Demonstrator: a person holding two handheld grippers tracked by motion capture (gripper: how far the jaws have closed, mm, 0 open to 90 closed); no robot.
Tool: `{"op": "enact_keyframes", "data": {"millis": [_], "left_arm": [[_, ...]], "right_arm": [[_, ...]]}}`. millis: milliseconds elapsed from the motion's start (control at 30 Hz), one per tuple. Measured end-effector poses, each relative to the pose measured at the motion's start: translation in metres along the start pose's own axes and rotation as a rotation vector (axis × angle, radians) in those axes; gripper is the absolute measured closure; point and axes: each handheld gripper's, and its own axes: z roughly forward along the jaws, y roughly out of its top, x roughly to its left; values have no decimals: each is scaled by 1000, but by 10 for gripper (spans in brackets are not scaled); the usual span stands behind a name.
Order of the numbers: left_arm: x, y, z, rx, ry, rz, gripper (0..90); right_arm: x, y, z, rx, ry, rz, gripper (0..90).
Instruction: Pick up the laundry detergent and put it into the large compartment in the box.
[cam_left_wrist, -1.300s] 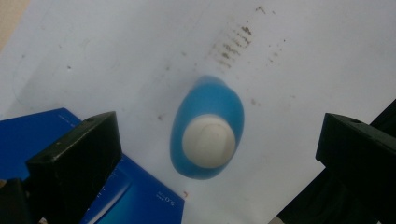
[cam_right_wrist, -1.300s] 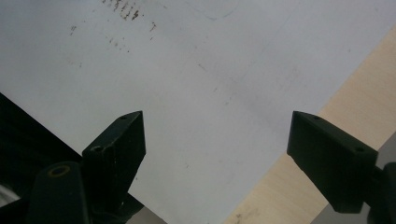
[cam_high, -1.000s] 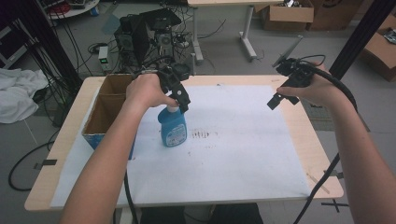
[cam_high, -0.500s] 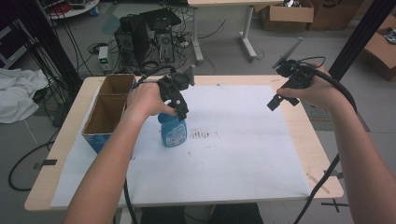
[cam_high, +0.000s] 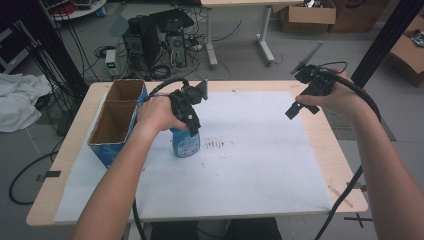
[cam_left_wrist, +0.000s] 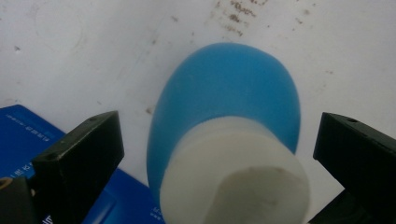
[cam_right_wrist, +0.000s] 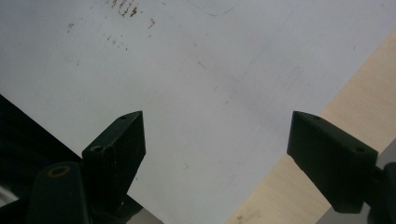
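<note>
Left gripper (cam_high: 192, 122) hangs right over the upright blue bottle (cam_high: 187, 144), jaws spread either side of its smooth white neck, not touching. Cardboard box (cam_high: 114, 125) sits just beside it. Right gripper (cam_high: 300, 106) is open too, over stained white paper (cam_high: 250, 165).

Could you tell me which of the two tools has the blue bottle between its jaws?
The left tool: its open jaws flank the bottle without touching. The right tool is open over bare paper.
</note>
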Motion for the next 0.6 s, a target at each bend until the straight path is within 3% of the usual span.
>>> {"op": "enact_keyframes", "data": {"millis": [233, 600], "left_arm": [[-1, 0, 7, 4, -6, 2, 50], [1, 0, 8, 4, -17, 13, 166]], "right_arm": [[-1, -2, 1, -1, 0, 0, 193], [-1, -2, 2, 0, 1, 0, 195]]}}
